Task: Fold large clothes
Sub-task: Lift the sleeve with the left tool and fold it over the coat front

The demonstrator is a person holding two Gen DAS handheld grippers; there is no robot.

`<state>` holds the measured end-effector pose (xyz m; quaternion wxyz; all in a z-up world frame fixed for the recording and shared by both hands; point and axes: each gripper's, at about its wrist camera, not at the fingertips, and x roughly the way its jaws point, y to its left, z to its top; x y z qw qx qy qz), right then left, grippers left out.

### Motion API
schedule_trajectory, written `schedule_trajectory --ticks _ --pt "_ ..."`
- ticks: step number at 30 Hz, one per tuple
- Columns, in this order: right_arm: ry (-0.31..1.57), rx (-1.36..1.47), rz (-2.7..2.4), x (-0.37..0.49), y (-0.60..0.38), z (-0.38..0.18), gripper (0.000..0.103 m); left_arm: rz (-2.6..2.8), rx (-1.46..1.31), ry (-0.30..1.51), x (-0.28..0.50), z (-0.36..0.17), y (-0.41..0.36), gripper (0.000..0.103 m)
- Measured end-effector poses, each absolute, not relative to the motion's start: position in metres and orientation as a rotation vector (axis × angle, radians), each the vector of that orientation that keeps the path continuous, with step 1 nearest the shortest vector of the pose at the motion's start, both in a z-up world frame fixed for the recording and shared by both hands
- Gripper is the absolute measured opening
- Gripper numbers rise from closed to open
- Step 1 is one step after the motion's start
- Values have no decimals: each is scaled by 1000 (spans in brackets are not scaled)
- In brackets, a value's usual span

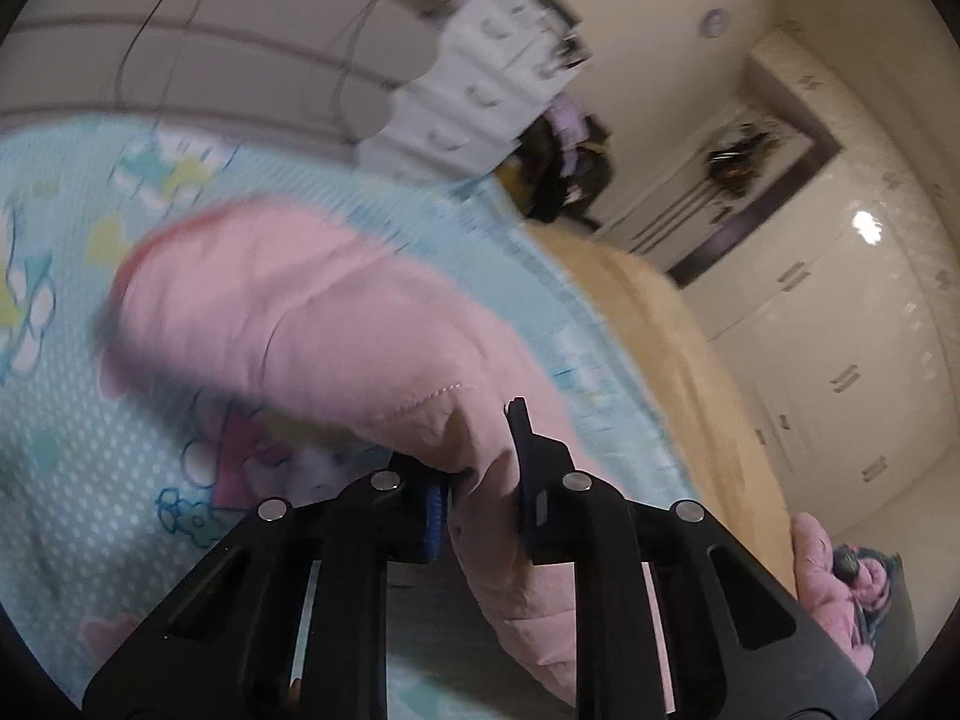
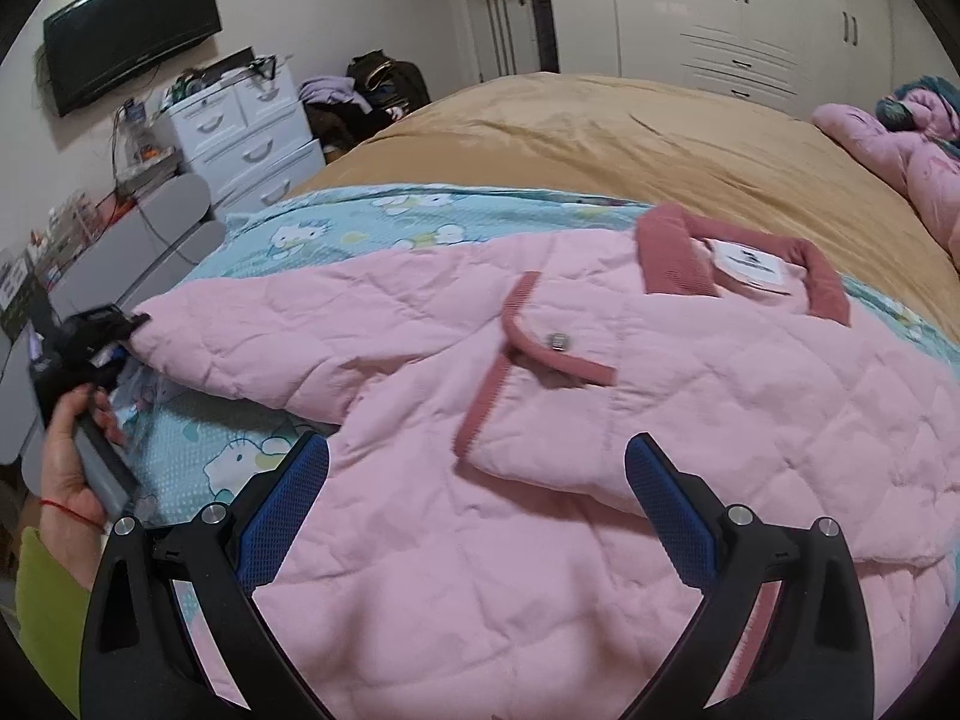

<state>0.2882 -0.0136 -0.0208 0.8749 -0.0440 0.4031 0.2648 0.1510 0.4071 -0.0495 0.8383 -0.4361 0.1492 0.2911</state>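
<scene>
Presently: pink quilted jacket [image 2: 480,360] lies face-up across the blue cartoon blanket [image 2: 336,222] for folding. Left gripper [image 2: 129,324] pinches the sleeve end [image 1: 480,450] (to carry it inward); right gripper [image 2: 477,504] hovers spread, empty, above the front.

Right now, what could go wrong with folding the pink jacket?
The left gripper pinches only the sleeve end, so the puffy fabric might slip out when pulled. The right gripper hangs open above the pink jacket, holding nothing, so the body could drag and bunch the cartoon blanket.
</scene>
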Motion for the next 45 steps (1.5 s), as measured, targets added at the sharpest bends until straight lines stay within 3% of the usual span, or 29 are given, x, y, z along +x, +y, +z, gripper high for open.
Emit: schedule_trajectory --ticks 19,32,45 --pt "773 45 378 281 -147 1 99 246 -571 113 173 102 268 10" --pt "783 254 277 298 -213 -12 99 34 -450 137 196 113 181 10" --pt "737 426 180 302 -276 -2 99 -215 -274 324 249 78 76 10"
